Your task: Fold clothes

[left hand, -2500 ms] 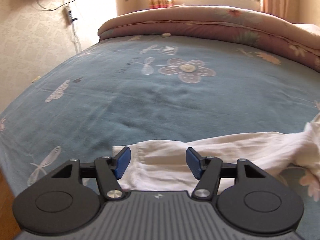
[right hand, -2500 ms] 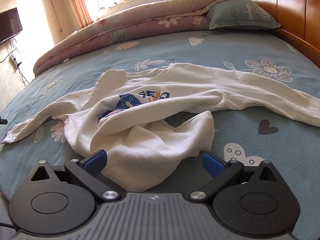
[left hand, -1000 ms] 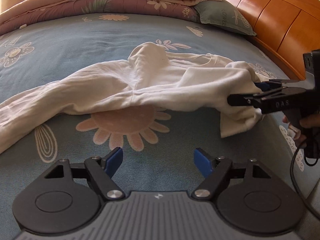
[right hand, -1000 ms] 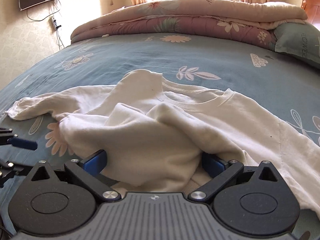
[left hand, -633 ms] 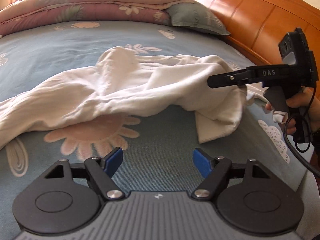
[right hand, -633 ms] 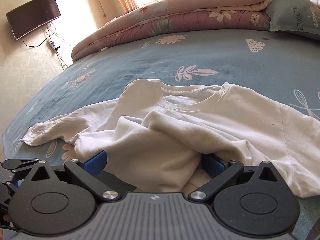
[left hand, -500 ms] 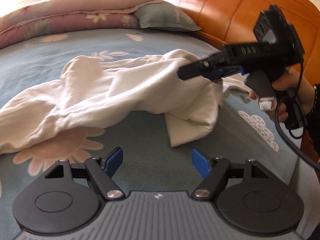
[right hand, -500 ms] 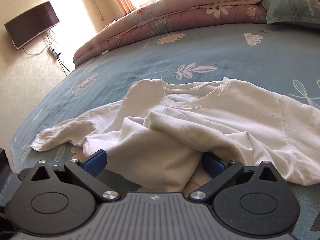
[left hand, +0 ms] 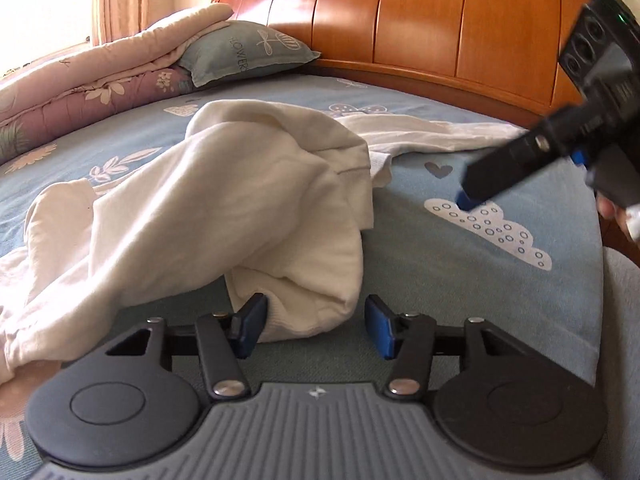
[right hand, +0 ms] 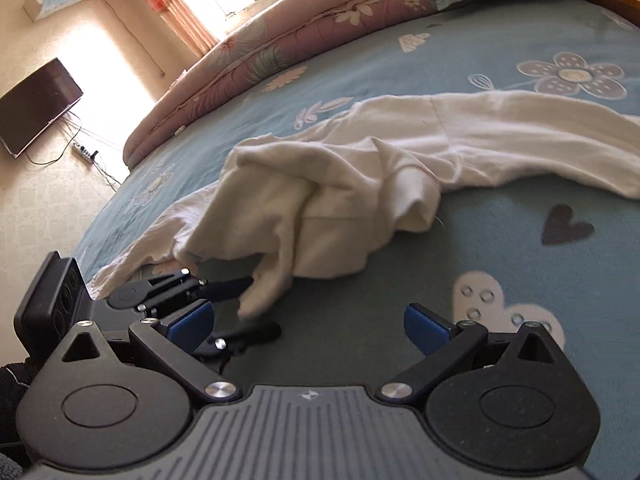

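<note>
Garment: we are looking at a white long-sleeved cotton sweatshirt (left hand: pixel 224 208) lying crumpled on the bed, bunched into a mound at the centre of the left wrist frame; in the right wrist frame it is stretching from centre left to the right edge (right hand: pixel 360 184), one sleeve trailing toward the upper right.

Left gripper: we are holding the black two-finger left gripper (left hand: pixel 316 324) low at the bottom centre of its own frame, and its jaws are closing around the folded lower corner of the sweatshirt. The left blue pad is touching the cloth; the right pad is standing just clear of it, so the fabric is between the jaws but not yet pinched. In the right wrist frame the same tool is showing at lower left (right hand: pixel 224 292), its tips at the hanging edge of the cloth.

Right gripper: we are keeping the black right gripper (right hand: pixel 308 324) over bare sheet, jaws standing wide open with nothing between them. In the left wrist frame it is appearing blurred at the upper right (left hand: pixel 520 160), apart from the sweatshirt.

Bed: we are working over a blue bedsheet printed with flowers, hearts and clouds (left hand: pixel 460 272).

Background: a wooden orange-brown headboard (left hand: pixel 420 20) is filling the top of the left wrist frame, with a grey-blue pillow (left hand: pixel 244 52) and a folded pink floral quilt (left hand: pixel 80 84) at upper left.
</note>
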